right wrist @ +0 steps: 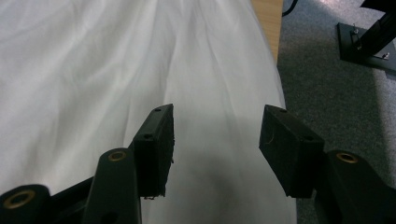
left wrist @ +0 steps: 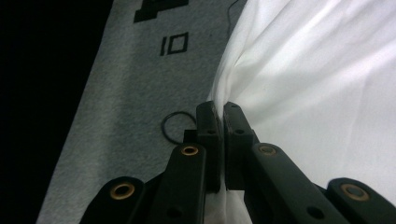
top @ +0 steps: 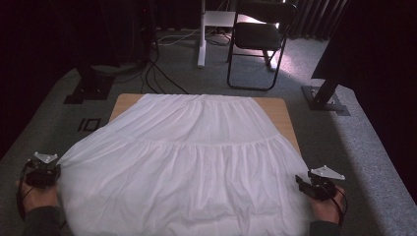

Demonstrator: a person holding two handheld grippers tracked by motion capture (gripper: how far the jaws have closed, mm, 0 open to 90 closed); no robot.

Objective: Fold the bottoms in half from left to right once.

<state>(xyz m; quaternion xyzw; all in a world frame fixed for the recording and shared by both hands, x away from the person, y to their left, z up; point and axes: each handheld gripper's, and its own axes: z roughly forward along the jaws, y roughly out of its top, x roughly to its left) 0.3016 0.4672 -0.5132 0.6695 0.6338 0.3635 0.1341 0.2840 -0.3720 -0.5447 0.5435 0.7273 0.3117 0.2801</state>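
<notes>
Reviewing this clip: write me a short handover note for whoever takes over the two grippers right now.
Left gripper: shut on the white skirt's left edge.
Right gripper: jaws apart over the right edge, cloth between them, not pinched.
Skirt lies spread flat across the wooden table, hem hanging over the near side.
Done: left edge gripped.
Left: close the right gripper on its edge; after that, probably lift or fold.

White skirt (top: 187, 162) flat across table

A black folding chair (top: 260, 37) stands on the grey carpet (top: 373, 147) beyond the wooden table (top: 280, 110). A white stand post (top: 201, 34) rises beside the chair. Black cables (top: 152, 73) trail across the carpet. A black base plate (top: 327, 105) sits at right.
</notes>
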